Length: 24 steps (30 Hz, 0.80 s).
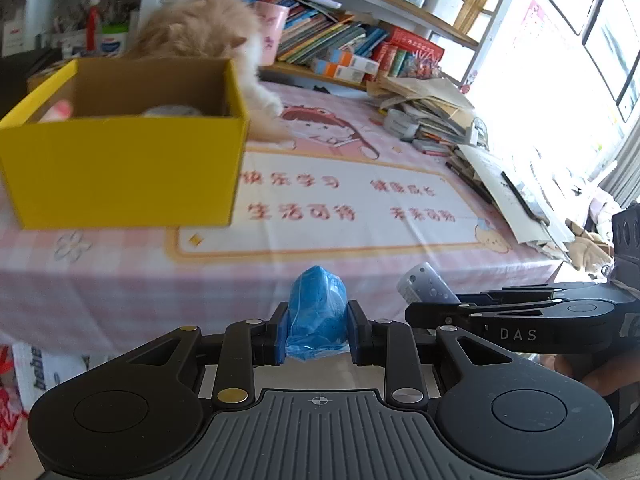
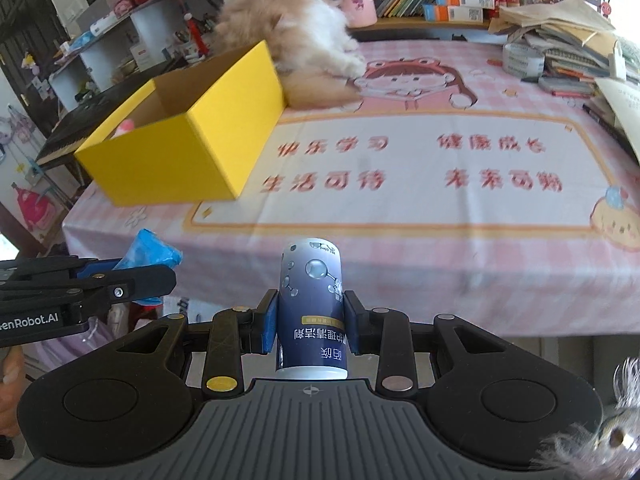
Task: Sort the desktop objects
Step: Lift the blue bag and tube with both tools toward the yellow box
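Between the blue pads of the left gripper (image 1: 318,330), in the left wrist view, a blue plastic-wrapped bundle (image 1: 318,312) is clamped just short of the table (image 1: 120,276), whose yellow box (image 1: 120,168) stands ahead to the left. From the right wrist view, the right gripper (image 2: 310,324) pinches a dark-blue bottle (image 2: 312,308) at the table's near edge, a fluffy cat (image 2: 296,28) lying behind the box.

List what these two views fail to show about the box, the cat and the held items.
- Box contents: both views, near wall hides all but a pink bit and a grey top.
- Cat: head hidden behind the box, left view; blurred in both.
- Blue bag in the left gripper: contents wrapped, unseen.
- Bottle in the right gripper: cap end cut off by the gripper body.
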Available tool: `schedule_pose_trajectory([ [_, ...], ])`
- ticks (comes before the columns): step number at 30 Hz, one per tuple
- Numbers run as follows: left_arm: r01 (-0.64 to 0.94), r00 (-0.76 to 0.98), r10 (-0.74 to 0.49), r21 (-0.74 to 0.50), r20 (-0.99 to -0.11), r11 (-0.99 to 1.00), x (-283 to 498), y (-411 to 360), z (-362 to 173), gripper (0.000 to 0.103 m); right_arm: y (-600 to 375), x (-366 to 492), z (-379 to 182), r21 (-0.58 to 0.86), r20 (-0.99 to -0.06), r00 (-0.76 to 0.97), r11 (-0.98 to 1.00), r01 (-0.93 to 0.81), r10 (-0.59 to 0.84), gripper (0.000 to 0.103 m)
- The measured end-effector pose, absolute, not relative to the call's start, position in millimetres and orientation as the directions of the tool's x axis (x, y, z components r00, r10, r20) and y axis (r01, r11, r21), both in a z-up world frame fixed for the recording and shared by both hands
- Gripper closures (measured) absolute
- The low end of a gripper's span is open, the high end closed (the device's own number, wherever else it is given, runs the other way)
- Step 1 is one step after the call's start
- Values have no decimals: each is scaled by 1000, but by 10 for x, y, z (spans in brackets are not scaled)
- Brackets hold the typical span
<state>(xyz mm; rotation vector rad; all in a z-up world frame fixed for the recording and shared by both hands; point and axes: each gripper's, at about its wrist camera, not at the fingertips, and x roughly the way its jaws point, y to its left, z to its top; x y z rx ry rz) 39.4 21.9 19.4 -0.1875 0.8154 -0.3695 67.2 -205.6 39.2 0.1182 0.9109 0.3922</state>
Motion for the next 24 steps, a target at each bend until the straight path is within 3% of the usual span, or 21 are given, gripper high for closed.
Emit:
schedule_pose_trajectory([
  [24, 65, 680, -283, -330, -676, 942, -281, 1003, 105, 76, -1054, 237, 345, 240, -767, 426, 830, -503, 480, 73],
])
